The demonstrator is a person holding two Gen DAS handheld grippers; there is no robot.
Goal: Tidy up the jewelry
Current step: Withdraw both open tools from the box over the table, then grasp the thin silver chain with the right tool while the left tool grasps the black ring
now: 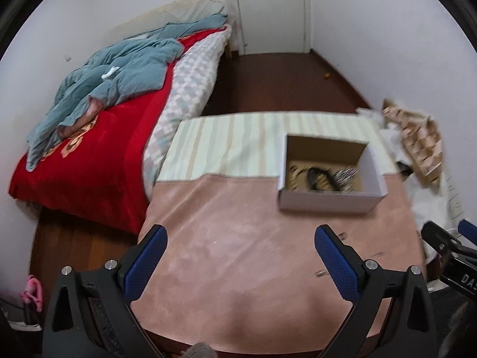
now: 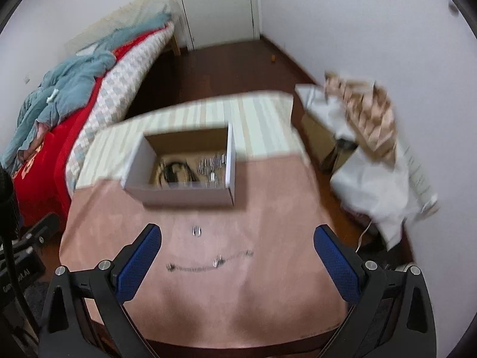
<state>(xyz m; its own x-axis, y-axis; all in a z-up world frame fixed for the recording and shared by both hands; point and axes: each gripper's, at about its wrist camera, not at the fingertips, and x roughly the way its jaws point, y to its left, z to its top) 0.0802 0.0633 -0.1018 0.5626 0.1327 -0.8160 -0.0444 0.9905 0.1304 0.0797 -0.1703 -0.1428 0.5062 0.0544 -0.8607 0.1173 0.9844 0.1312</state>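
On the far left stands a bed (image 1: 98, 155) with a red blanket (image 1: 89, 167) and a rumpled blue quilt (image 1: 119, 71) on top. Next to it is a table with a pink cloth (image 2: 208, 298) on the near part and a striped cloth (image 2: 184, 116) along the far edge. The left gripper (image 1: 240, 264) hangs over the near edge of the table with its blue fingers (image 1: 146, 262) spread wide and nothing between them. The right gripper (image 2: 237, 264) is also over the near edge, wide open and holding nothing. Between its fingers, on the pink cloth, lies a thin chain necklace (image 2: 208, 264), stretched out flat. A small silver ring (image 2: 196, 230) sits just past it, nearer the box. The open cardboard box (image 2: 184, 194) stands toward the far side of the table, where the two cloths meet. Inside are a dark cord piece (image 2: 176, 170) on the left and a pile of shiny silver bits (image 2: 213, 165) on the right. Past the right edge of the table there is white paper (image 2: 375, 185) and a tan checked bundle (image 2: 369, 113).
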